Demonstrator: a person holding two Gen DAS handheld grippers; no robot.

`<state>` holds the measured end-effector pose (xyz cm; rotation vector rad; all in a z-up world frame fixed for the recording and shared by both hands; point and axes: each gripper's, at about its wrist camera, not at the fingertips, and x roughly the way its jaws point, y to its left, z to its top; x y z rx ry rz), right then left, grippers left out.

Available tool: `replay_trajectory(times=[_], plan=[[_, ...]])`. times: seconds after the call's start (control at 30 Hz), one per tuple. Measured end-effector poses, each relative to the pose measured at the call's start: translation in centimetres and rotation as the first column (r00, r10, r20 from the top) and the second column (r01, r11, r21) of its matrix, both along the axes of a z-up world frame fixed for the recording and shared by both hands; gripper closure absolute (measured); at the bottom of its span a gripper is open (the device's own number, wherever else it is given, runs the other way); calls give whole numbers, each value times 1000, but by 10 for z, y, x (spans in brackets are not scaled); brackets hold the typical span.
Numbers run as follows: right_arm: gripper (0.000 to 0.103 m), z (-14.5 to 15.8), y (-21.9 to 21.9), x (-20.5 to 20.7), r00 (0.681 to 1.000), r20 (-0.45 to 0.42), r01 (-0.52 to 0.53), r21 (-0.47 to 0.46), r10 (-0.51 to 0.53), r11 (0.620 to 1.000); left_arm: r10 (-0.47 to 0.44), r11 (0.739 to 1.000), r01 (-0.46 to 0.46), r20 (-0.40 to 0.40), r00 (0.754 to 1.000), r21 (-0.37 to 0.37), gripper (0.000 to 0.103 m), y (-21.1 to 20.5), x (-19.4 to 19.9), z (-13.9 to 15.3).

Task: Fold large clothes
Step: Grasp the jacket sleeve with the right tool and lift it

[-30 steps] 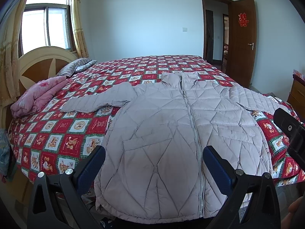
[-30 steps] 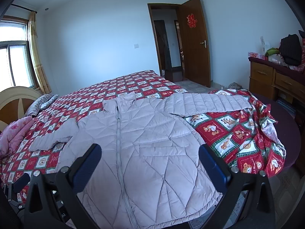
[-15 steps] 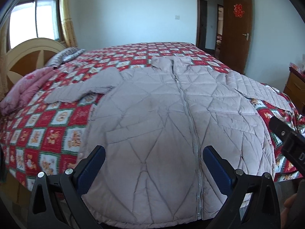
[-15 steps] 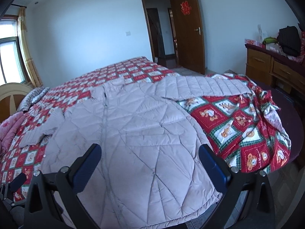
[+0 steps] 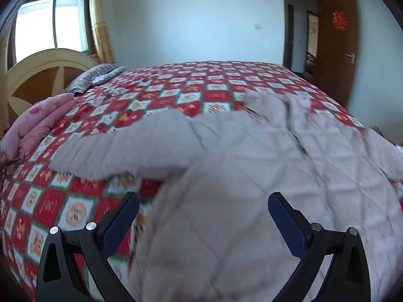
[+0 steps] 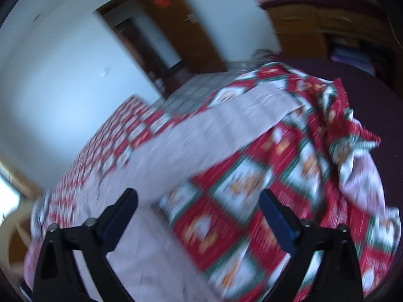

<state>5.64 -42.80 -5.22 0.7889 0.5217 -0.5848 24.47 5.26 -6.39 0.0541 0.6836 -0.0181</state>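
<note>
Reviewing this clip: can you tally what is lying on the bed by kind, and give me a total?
Grey quilted jacket: 1
Red patterned bedspread: 1
Pink folded quilt: 1
Striped pillow: 1
Total: 4

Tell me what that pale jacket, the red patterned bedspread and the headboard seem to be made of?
Jacket: probably thin synthetic shell over padding; diamond quilting lines, puffy, matte.
Bedspread: looks like printed woven cloth, maybe cotton; flat, matte, with red and white squares.
Headboard: apparently wood, with cream painted rim and brown panels, slightly glossy. Blur leaves the finer texture open.
</note>
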Motion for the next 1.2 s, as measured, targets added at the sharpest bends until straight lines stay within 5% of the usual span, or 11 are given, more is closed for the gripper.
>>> replay_trajectory(times=[0.13, 0.27, 0.5, 0.57, 0.63, 0.77, 1.2], plan=[[24, -30, -77, 20, 983, -50, 177, 31, -176, 984, 56, 998, -56, -16, 998, 6, 1, 15, 45, -23], [26, -53, -110, 32, 948, -102, 308, 72, -300, 949, 133, 990, -135, -62, 989, -32, 1, 30, 71, -51], [29, -51, -116, 76, 940, -184, 280, -73, -289, 957, 124, 967, -154, -151, 981, -203, 1, 49, 78, -80], [43, -54, -121, 75, 936, -203, 270, -108, -287, 957, 125, 969, -153, -146, 981, -195, 1, 47, 77, -80], [75, -58, -128, 71, 937, -223, 246, -126, -269, 961, 128, 973, -154, -151, 980, -173, 1, 44, 77, -81], [91, -62, -138, 63, 950, -232, 192, -88, -208, 977, 127, 974, -152, -151, 980, -168, 1, 44, 76, -81], [94, 52, -65, 55, 999, -48, -9, -194, -1, 981, 109, 964, -138, -136, 985, -228, 1, 53, 76, -82]])
